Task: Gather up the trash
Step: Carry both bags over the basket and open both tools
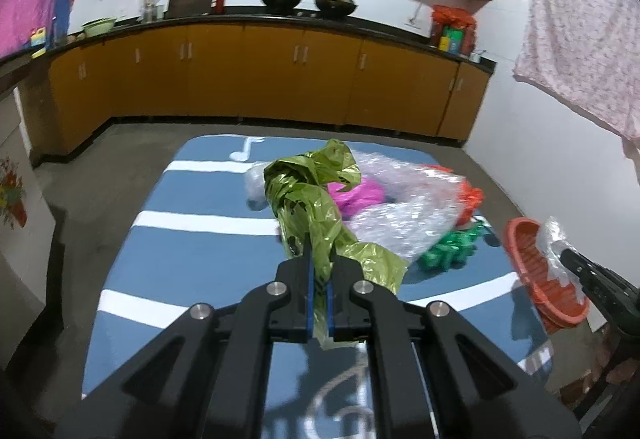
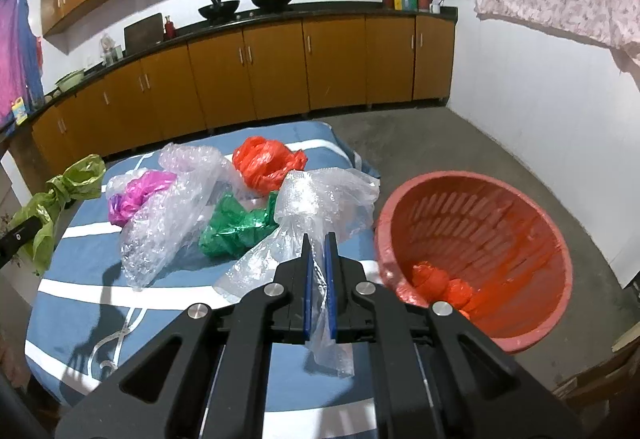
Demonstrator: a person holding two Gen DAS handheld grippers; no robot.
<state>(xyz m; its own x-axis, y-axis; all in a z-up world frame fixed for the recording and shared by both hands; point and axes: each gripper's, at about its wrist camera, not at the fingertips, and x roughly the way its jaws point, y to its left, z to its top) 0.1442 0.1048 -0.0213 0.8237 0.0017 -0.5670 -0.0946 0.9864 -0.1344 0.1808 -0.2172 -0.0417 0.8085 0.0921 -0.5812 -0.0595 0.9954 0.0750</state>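
Left gripper point(image 1: 319, 259) is clamping tight on the olive-green plastic bag point(image 1: 312, 199), its blue pads squeezing a twisted neck of film while the rest of the bag is billowing up above the striped blue table point(image 1: 180, 199); right gripper point(image 2: 319, 253) is pinching a clear plastic bag point(image 2: 320, 199) the same way, the thin sheet trailing out past the fingers and draping below them. Just beyond the right gripper's tips a green foil wad point(image 2: 236, 227) is sitting on the cloth, with a crumpled clear wrap point(image 2: 168, 215), a magenta bag point(image 2: 136, 195) and an orange-red bag point(image 2: 264, 163) lying farther back. To the right, beside the table, the red slatted basket point(image 2: 476, 239) is tilting open-mouthed with some orange plastic point(image 2: 440, 283) lying inside
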